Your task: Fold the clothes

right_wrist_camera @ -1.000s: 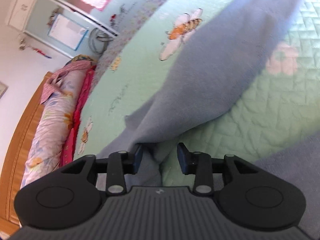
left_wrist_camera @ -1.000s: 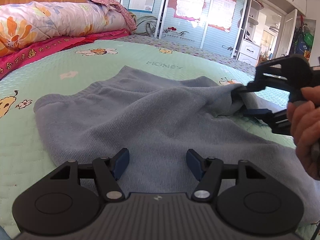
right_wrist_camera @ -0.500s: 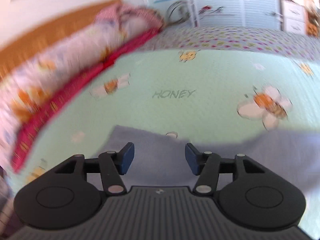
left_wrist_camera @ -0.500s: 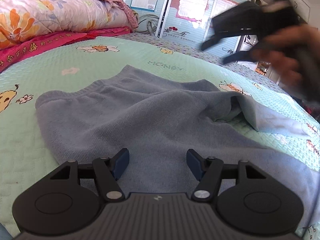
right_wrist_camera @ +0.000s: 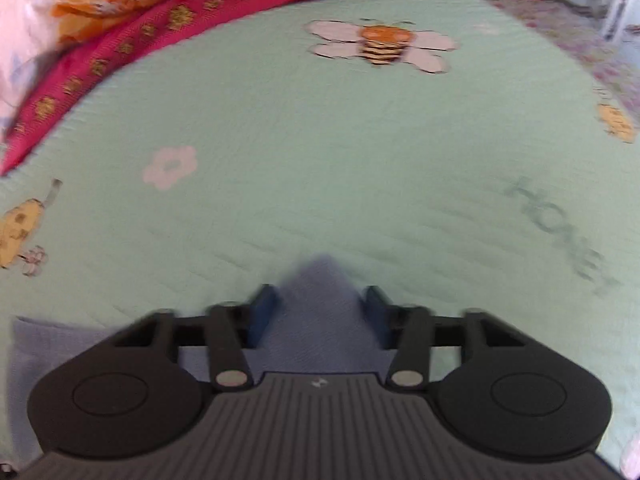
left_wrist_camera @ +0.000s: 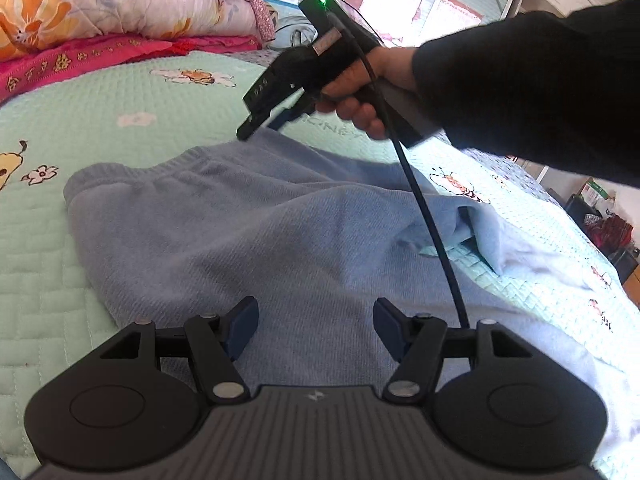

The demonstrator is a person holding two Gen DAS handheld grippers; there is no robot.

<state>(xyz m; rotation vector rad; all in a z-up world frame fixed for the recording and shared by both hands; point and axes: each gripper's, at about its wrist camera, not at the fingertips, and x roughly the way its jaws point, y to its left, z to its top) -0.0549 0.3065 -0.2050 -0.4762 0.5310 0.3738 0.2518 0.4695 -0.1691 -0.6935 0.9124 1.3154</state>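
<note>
Blue knit garment (left_wrist_camera: 248, 232) lies spread on the green quilted bed (left_wrist_camera: 100, 128), ribbed hem toward the pillows (left_wrist_camera: 100, 0), one part trailing off to the far side and lying crumpled there. It looks like a sweater or trousers; cannot tell which.

Step in hand, as judged: taking hold of the far hem corner to begin a fold.

Right hand-held gripper (right_wrist_camera: 320, 300): at the garment's far edge, on the side nearest the pillows, pointed steeply down. Jaws closing; a peak of blue cloth stands between them. The right wrist view is blurred, so cannot tell whether the pads are pressing on the cloth yet. The left wrist view shows the person's right hand (left_wrist_camera: 356, 92) on the handle and a black sleeve (left_wrist_camera: 540, 92) behind it.

Left hand-held gripper (left_wrist_camera: 314, 332): over the garment's near part, jaws standing well apart, nothing between them, no grip.

Next move, judged: the right grip needs to seat on the hem, not only on a loose pinch of one layer. The left needs a matching hold on the hem's other corner, at the garment's left end, so both carry the edge over evenly. Risk: a single-layer pinch would drag the cloth instead of folding it.
</note>
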